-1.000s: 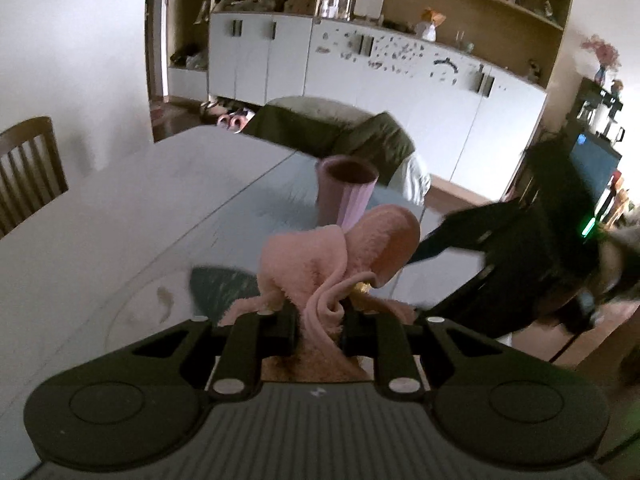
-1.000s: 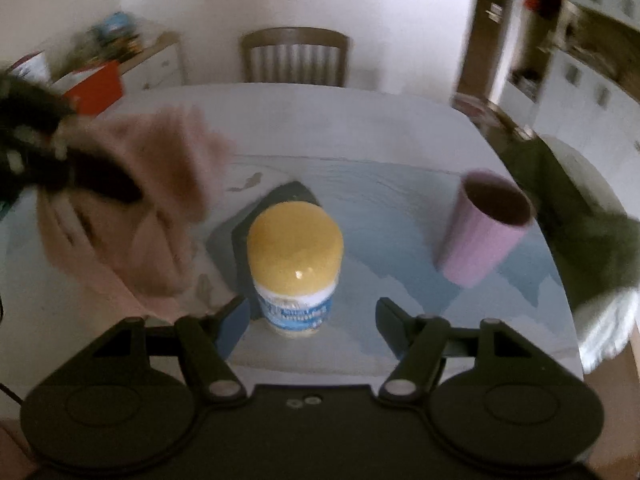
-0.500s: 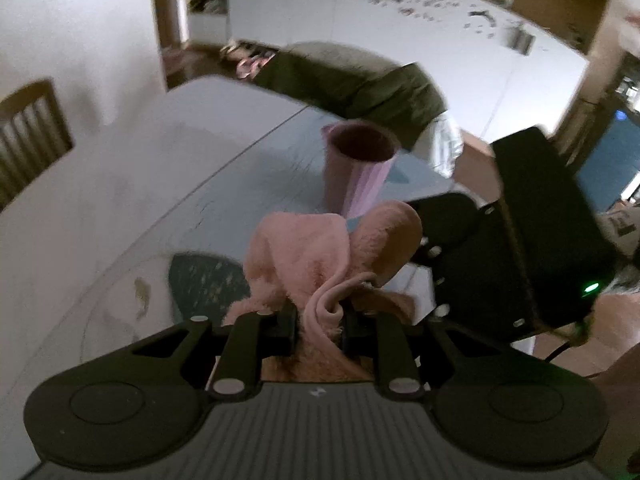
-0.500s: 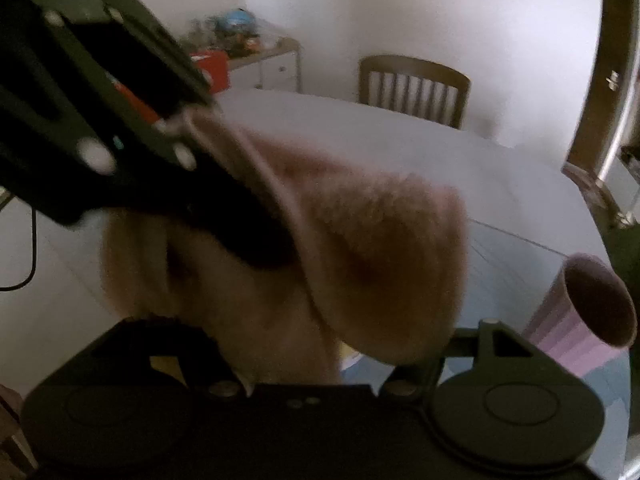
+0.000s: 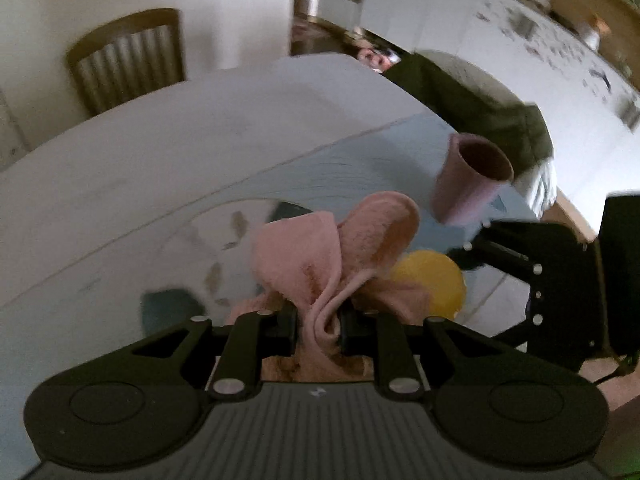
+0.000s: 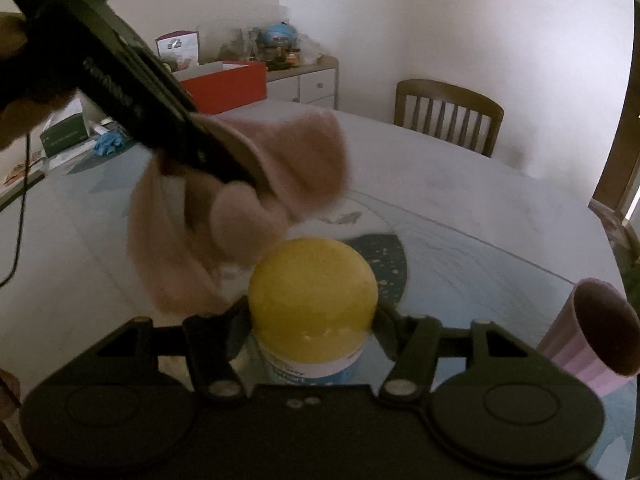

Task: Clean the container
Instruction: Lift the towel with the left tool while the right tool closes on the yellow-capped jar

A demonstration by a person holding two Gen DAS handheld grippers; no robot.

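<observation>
The container, a white jar with a yellow lid (image 6: 312,284), stands on the blue table mat between the fingers of my right gripper (image 6: 310,304). Its jaws stand wide on either side of the jar, and a sliver of table shows between the left finger and the jar's body. My left gripper (image 5: 320,320) is shut on a bunched pink cloth (image 5: 320,256). In the right wrist view the left gripper (image 6: 236,172) comes in from the upper left and the cloth (image 6: 280,168) hangs against the jar's left side. The lid (image 5: 432,284) peeks out beside the cloth.
A ribbed pink cup (image 6: 592,336) stands upright to the right of the jar, also visible as the cup (image 5: 468,184). Wooden chairs (image 6: 448,116) sit at the far edge of the white table (image 5: 160,160). A red box (image 6: 228,84) and clutter lie beyond the table's left end.
The right gripper has closed in on the jar, which now sits between its fingers. The left gripper has rolled and brought the cloth down against the jar.
</observation>
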